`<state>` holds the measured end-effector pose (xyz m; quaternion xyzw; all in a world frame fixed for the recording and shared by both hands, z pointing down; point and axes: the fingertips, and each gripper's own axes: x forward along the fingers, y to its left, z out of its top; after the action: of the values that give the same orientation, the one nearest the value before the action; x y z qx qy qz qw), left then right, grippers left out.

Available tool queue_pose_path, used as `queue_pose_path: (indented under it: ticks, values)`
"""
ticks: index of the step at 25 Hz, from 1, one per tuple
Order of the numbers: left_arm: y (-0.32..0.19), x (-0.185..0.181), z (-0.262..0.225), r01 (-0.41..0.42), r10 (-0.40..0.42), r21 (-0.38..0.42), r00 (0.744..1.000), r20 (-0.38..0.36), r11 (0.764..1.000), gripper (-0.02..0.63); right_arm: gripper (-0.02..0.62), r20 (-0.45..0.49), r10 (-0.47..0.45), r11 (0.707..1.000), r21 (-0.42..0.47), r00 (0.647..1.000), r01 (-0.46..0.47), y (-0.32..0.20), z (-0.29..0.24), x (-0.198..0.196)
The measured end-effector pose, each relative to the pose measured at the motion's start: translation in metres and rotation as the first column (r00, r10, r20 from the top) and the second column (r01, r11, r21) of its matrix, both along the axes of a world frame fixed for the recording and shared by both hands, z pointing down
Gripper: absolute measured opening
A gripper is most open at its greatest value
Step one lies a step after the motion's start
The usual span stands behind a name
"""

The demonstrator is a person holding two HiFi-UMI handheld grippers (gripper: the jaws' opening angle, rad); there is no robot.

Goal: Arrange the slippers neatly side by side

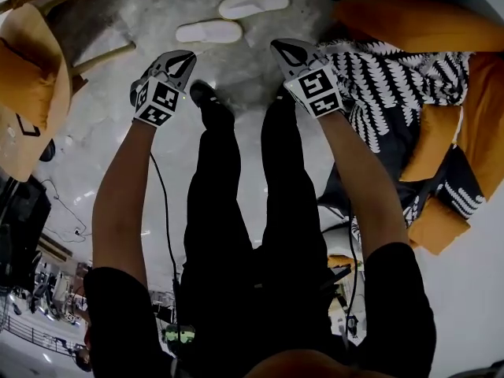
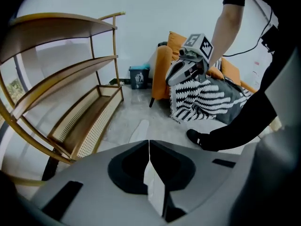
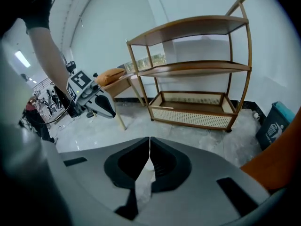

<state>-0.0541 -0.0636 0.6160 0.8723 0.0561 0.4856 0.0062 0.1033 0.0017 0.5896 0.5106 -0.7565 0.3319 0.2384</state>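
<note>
The upper slipper [image 1: 253,5] and lower slipper [image 1: 209,31] are lying staggered (not touching) on the floor [image 1: 150,14] at the frame's top centre. The left tongs [image 1: 186,57] and right tongs [image 1: 279,47] are hanging just below them, both pinched together, empty.

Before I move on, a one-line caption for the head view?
The left gripper and right gripper, both shut, point toward two staggered white slippers on the grey floor.

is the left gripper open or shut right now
Shut. In the left gripper view the left gripper has its jaws meeting tip to tip, with nothing held between them.
</note>
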Motion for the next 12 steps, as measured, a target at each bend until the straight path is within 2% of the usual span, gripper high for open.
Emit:
queue_pose_path:
  ticks: [4, 7, 12]
  values:
    - [0.006, 0.003, 0.049, -0.040, 0.040, -0.022, 0.999, 0.036, 0.999, 0.017, 0.032, 0.000, -0.003, 0.999, -0.048, 1.000, 0.003, -0.005, 0.042, -0.002]
    - [0.008, 0.006, 0.084, -0.038, 0.041, -0.038, 0.997, 0.070, 0.999, 0.017, 0.032, 0.024, 0.087, 0.994, -0.073, 0.996, -0.085, -0.009, 0.076, 0.014]
    - [0.002, 0.000, 0.138, 0.069, -0.060, -0.064, 0.989, 0.133, 0.996, 0.017, 0.032, 0.055, 0.202, 0.976, -0.093, 0.978, -0.196, -0.017, 0.121, 0.033]
